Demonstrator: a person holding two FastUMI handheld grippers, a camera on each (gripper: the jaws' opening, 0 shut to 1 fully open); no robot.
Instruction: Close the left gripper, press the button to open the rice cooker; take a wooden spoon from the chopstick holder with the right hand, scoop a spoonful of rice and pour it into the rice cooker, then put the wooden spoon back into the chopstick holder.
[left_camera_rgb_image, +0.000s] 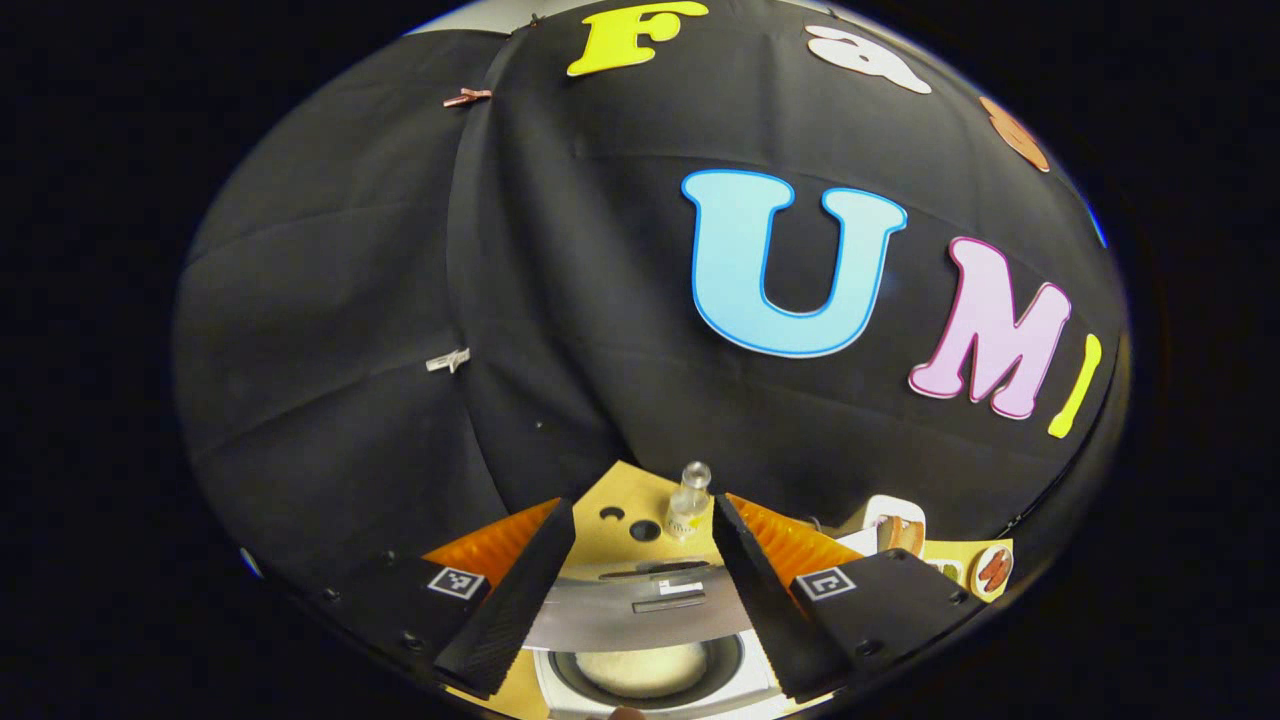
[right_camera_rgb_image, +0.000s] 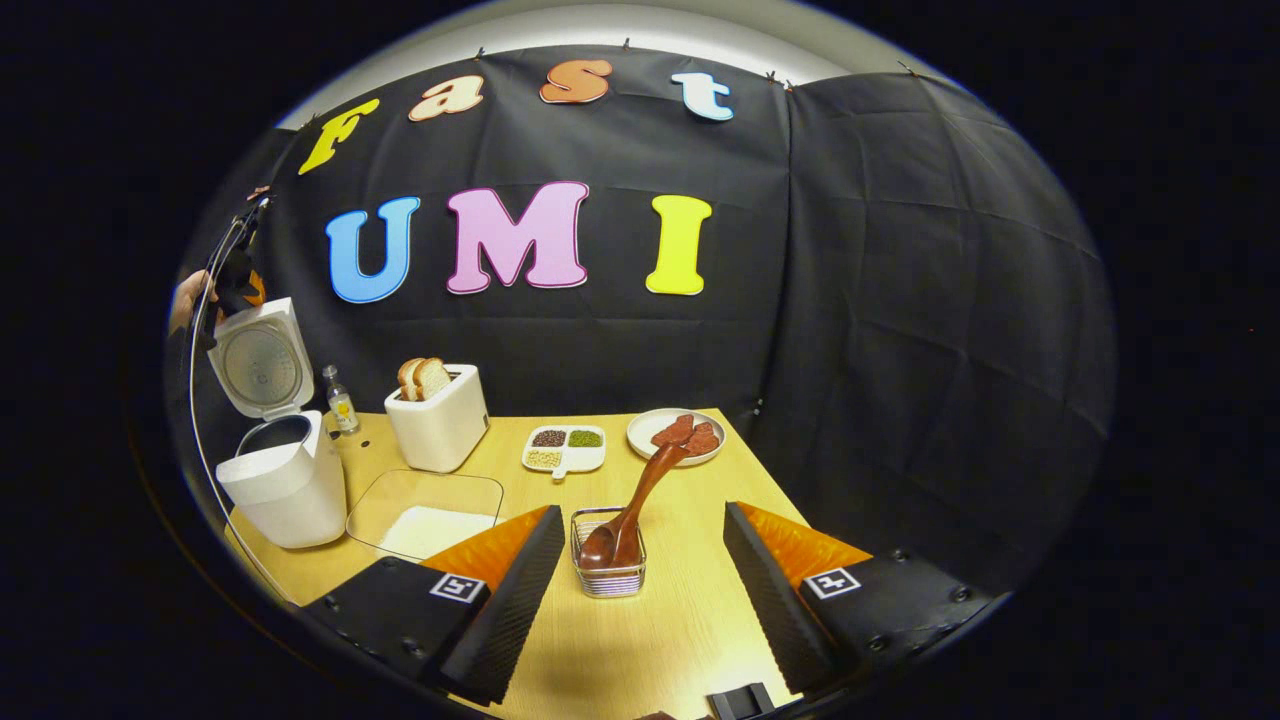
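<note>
In the right gripper view the white rice cooker (right_camera_rgb_image: 285, 485) stands at the table's left edge with its lid (right_camera_rgb_image: 258, 365) swung up. Above that lid hovers my left gripper (right_camera_rgb_image: 232, 275), held by a hand (right_camera_rgb_image: 185, 300). A wooden spoon (right_camera_rgb_image: 645, 495) leans in the wire chopstick holder (right_camera_rgb_image: 608, 572), just ahead of my open right gripper (right_camera_rgb_image: 642, 512) and between its fingers, untouched. A glass tray of rice (right_camera_rgb_image: 425, 518) lies beside the cooker. In the left gripper view my left gripper (left_camera_rgb_image: 641, 505) is open above the raised lid (left_camera_rgb_image: 640, 612) and the pot (left_camera_rgb_image: 640, 668), which holds something pale.
A white toaster (right_camera_rgb_image: 440, 418) with bread stands behind the tray. Near it are a small bottle (right_camera_rgb_image: 340, 400), a divided dish of beans (right_camera_rgb_image: 565, 450) and a plate of meat (right_camera_rgb_image: 678, 435). The same bottle (left_camera_rgb_image: 688, 500) stands beyond the lid. The table's right edge is close.
</note>
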